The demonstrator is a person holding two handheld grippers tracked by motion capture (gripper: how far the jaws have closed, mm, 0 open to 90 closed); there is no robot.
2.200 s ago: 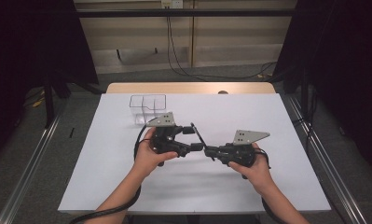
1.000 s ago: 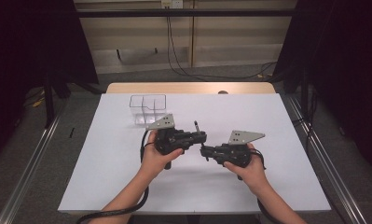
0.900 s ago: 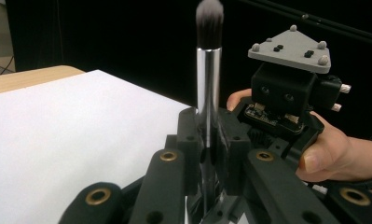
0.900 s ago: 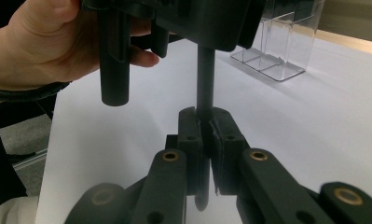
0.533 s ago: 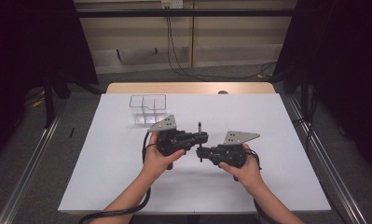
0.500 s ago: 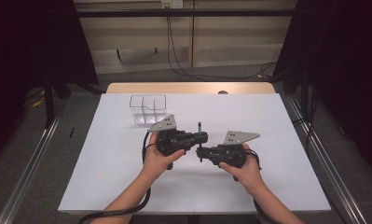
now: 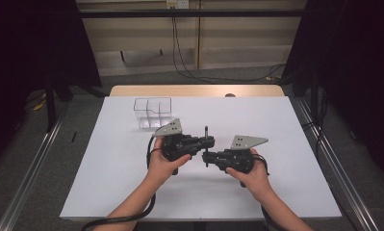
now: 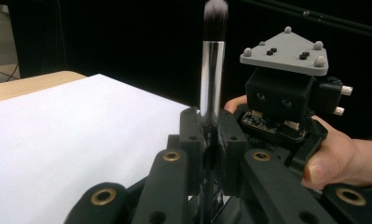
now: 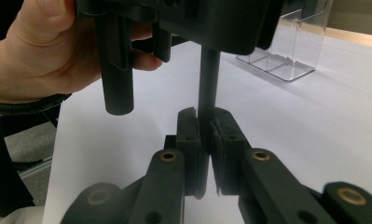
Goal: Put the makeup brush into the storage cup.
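Gripping one makeup brush (image 8: pixel 211 84) upright near the clear box (image 7: pixel 153 111), left claw (image 7: pixel 205 143) and right claw (image 7: pixel 206 156) both clench its slick, stiff, light metal handle; avoid the soft bristles.

Black grippers (image 7: pixel 206 150), grey three-cornered plates (image 7: pixel 169 128)

The high view looks forward and down from above the person's side, far enough to take in the whole white surface (image 7: pixel 132 183). The left gripper view sits close behind its own fingers (image 8: pixel 193 135), facing level across the surface toward the other hand (image 8: pixel 342 158). The right gripper view is equally close and faces the clear box (image 9: pixel 295 42). All 3 views share the upright brush (image 7: pixel 206 139) at the centre.
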